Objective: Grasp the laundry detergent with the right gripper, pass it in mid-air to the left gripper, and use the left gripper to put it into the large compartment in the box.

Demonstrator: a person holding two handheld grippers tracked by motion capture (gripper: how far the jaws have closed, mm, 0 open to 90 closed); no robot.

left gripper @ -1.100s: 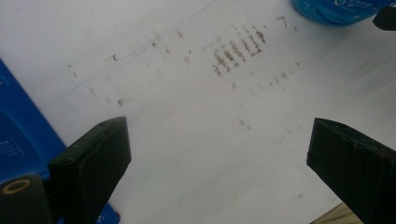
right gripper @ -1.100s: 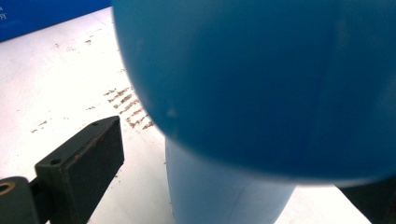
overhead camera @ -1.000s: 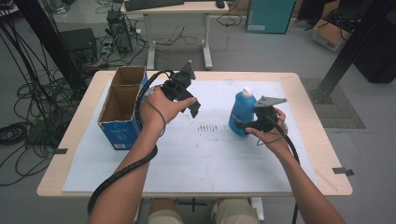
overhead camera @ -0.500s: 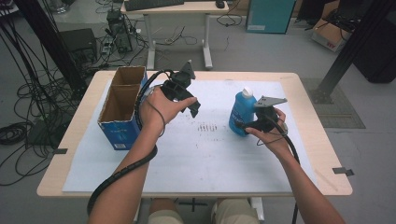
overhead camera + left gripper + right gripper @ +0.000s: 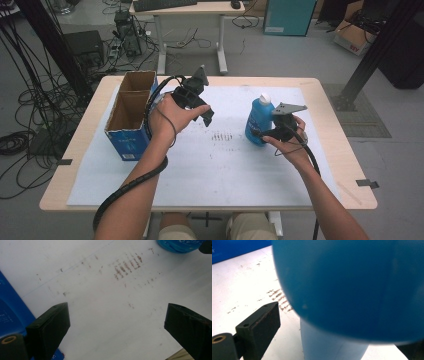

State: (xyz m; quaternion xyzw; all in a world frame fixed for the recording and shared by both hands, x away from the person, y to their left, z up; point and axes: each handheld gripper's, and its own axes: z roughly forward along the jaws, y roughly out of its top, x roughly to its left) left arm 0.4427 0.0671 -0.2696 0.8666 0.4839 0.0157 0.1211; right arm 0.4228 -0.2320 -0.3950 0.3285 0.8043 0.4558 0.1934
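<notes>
Both grippers were up over the white paper sheet (image 5: 210, 170) covering the table. Right gripper (image 5: 261, 131) sat against the blue plastic bottle with a white cap (image 5: 259, 120), which stood upright on the sheet, right of centre; its jaws had just been closing with the bottle between them, one jaw visibly short of the wall, so no grip yet. Left gripper (image 5: 116, 327) hung empty, jaws wide, above brown smudges (image 5: 127, 266). Farther left stood the open blue cardboard box (image 5: 131, 107). I judged the bottle smooth, probably slippery and slightly yielding, moderately heavy if full; mid-body, below the shoulder, looked the safest hold.
</notes>
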